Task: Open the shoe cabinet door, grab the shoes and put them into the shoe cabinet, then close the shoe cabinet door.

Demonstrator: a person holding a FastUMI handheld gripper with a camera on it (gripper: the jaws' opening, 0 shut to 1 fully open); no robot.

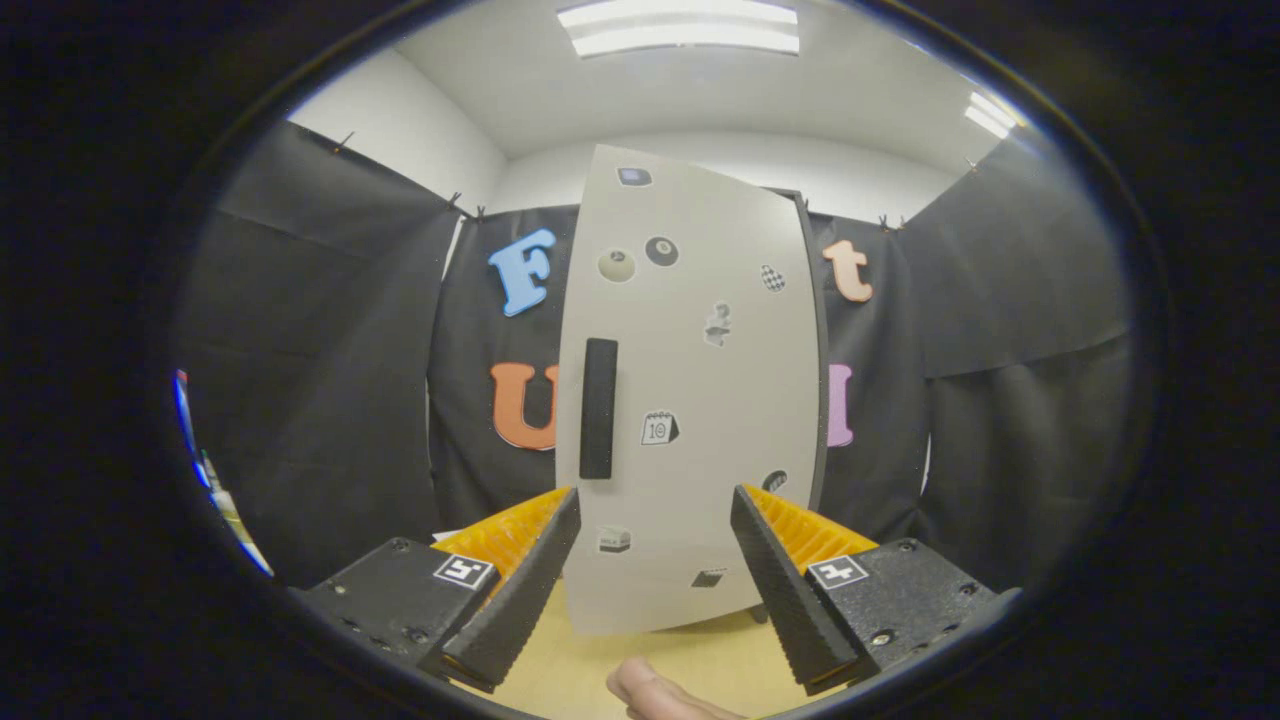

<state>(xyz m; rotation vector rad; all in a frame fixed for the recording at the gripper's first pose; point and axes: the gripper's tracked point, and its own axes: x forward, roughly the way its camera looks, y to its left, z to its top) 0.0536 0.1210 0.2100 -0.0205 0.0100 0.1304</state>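
A tall pale shoe cabinet [690, 400] stands straight ahead of my gripper [655, 510], its door shut and dotted with small stickers. A black vertical handle [598, 408] is fixed near the door's left edge, just above and beyond my left fingertip. Both fingers are spread wide apart with nothing between them, and they sit a short way in front of the door without touching it. No shoes are in sight.
The cabinet rests on a light wooden table [600, 670]. Black cloth walls [320, 380] close in behind and on both sides. A person's fingertip [650, 692] shows low between my fingers.
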